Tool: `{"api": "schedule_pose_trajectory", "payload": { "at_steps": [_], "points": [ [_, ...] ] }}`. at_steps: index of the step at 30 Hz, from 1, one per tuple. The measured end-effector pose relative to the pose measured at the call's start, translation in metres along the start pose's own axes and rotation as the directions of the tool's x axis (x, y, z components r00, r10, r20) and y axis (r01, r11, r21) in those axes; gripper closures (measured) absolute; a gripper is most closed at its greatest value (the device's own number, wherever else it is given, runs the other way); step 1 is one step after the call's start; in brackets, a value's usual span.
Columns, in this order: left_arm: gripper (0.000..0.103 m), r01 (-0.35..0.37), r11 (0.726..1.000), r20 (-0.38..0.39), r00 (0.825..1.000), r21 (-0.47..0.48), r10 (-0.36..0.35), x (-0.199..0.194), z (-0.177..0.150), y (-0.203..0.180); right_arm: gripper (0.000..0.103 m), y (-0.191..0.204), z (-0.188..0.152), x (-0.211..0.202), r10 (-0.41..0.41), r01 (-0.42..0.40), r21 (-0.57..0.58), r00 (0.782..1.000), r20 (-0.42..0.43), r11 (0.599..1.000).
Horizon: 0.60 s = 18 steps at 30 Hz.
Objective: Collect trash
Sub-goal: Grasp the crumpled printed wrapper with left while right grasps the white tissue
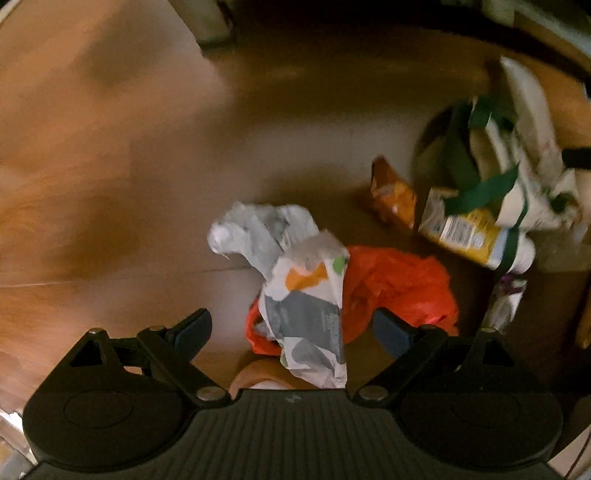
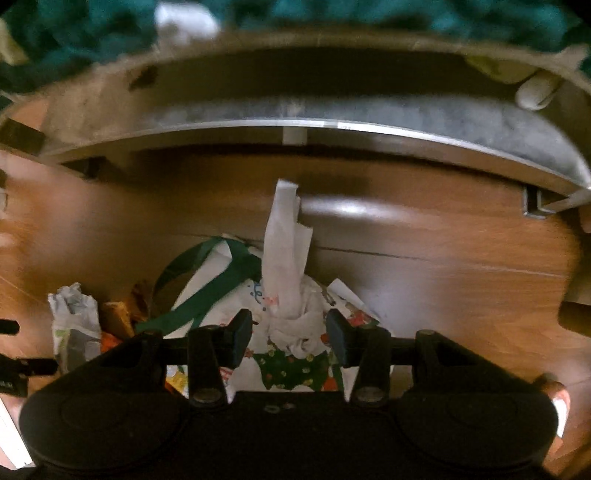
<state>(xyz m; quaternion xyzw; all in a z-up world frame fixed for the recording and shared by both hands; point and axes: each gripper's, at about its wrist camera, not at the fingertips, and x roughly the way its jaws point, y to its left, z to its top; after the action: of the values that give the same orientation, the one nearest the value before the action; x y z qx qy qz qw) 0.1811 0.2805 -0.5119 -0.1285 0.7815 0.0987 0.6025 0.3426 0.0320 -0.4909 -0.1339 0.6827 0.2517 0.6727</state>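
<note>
Left gripper (image 1: 291, 328) nearest in left wrist view: jaws spread wide, gripping nothing, hovering over crumpled printed paper wrapper (image 1: 303, 295) on the wooden floor (image 1: 110, 166). Wrapper sits between the fingers' line of sight but not touched by either pad. Orange-red plastic bag (image 1: 399, 288) under and just beside the wrapper, toward the right. Small orange snack packet (image 1: 395, 195) further out; yellow-labelled packet (image 1: 465, 229) beside it, lying against white tote bag with green straps (image 1: 517, 177). All on the floor, motion-blurred.

Right gripper (image 2: 290, 334) in right wrist view: jaws partly open, a crumpled white tissue (image 2: 288, 258) standing between them; contact with the pads cannot be told, gaps visible on both sides. Tissue rises from the mouth of the same tote bag (image 2: 221, 291), green strap looping to the left. Same printed wrapper (image 2: 74, 314) at left of the bag. Grey metal bed frame rail (image 2: 332, 125) across the far side of the floor, teal fabric (image 2: 92, 29) above it.
</note>
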Motion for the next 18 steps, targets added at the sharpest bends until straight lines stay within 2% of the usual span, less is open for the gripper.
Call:
{"api": "schedule_pose_trajectory", "payload": {
  "at_steps": [3,7,9,13,17,18],
  "points": [
    [0.01,0.001,0.999,-0.014,1.0,0.032,-0.001,0.016,-0.002,-0.005,0.058,0.001,-0.001,0.015,-0.007,0.007,-0.007,1.0,-0.02,1.0],
    [0.031,0.011,0.999,-0.05,0.999,0.037,-0.009,0.033,-0.003,-0.008,0.058,0.003,0.0,0.03,-0.022,0.021,-0.021,0.999,-0.033,1.0],
    [0.037,0.018,0.999,-0.061,0.998,0.028,-0.016,0.038,-0.004,-0.007,0.058,0.003,0.001,0.036,-0.027,0.027,-0.021,0.999,-0.035,0.999],
    [0.063,0.027,1.0,-0.078,0.997,0.004,-0.026,0.046,-0.003,-0.004,0.059,0.003,0.003,0.047,-0.041,0.04,-0.028,0.999,-0.035,0.999],
    [0.076,0.036,0.999,-0.076,0.996,-0.016,-0.037,0.047,-0.002,0.002,0.062,0.004,0.003,0.049,-0.043,0.042,-0.038,0.999,-0.016,0.998],
    [0.083,0.039,0.999,-0.075,0.996,-0.019,-0.04,0.047,-0.002,0.003,0.064,0.003,0.004,0.048,-0.043,0.042,-0.043,0.999,-0.014,0.998]
  ]
}}
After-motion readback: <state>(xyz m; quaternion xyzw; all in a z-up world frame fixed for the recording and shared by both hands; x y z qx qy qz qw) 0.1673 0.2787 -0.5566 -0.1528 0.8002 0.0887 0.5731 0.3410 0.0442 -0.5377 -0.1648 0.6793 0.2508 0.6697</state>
